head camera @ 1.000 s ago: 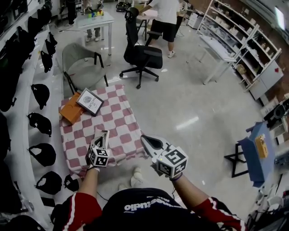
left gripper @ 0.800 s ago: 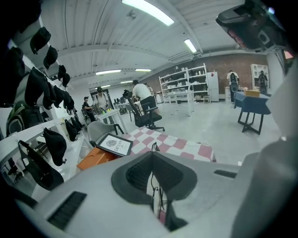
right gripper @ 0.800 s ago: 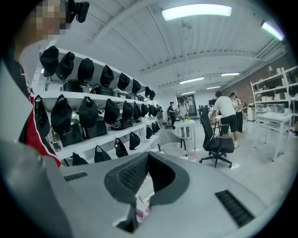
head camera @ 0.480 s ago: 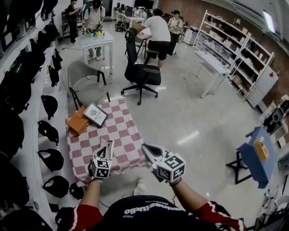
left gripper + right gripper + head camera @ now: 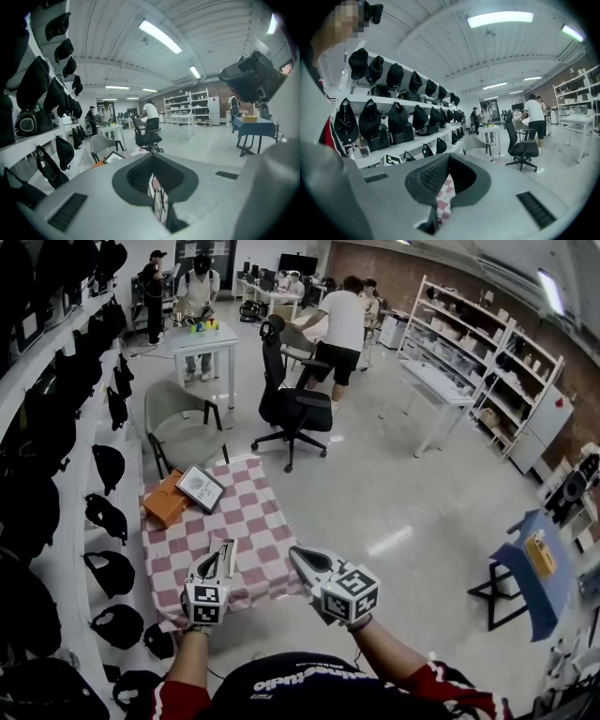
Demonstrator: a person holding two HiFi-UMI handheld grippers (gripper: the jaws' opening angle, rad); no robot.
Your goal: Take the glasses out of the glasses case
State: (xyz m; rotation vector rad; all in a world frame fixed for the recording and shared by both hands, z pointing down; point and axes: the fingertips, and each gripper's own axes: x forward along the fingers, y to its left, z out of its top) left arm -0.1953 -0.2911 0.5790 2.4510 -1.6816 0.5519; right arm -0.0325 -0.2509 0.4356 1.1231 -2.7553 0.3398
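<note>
No legible text; print on framed card (image 5: pixel 201 488) too small

orange box (image 5: pixel 161 504) on the checked table (image 5: pixel 253 521) sits half under a framed card (image 5: pixel 201 487), so its top and whatever's inside are out of sight, and the card's print is too small to read. the table's near edge goes behind the left gripper (image 5: pixel 228 546) and right gripper (image 5: pixel 294 551). left gripper view: just a sliver of cloth and thin dark lines in the slit, can't tell what they are. people (image 5: pixel 342 320) at the back are too small to make out. arms (image 5: pixel 389 652) run off the bottom edge.
</note>
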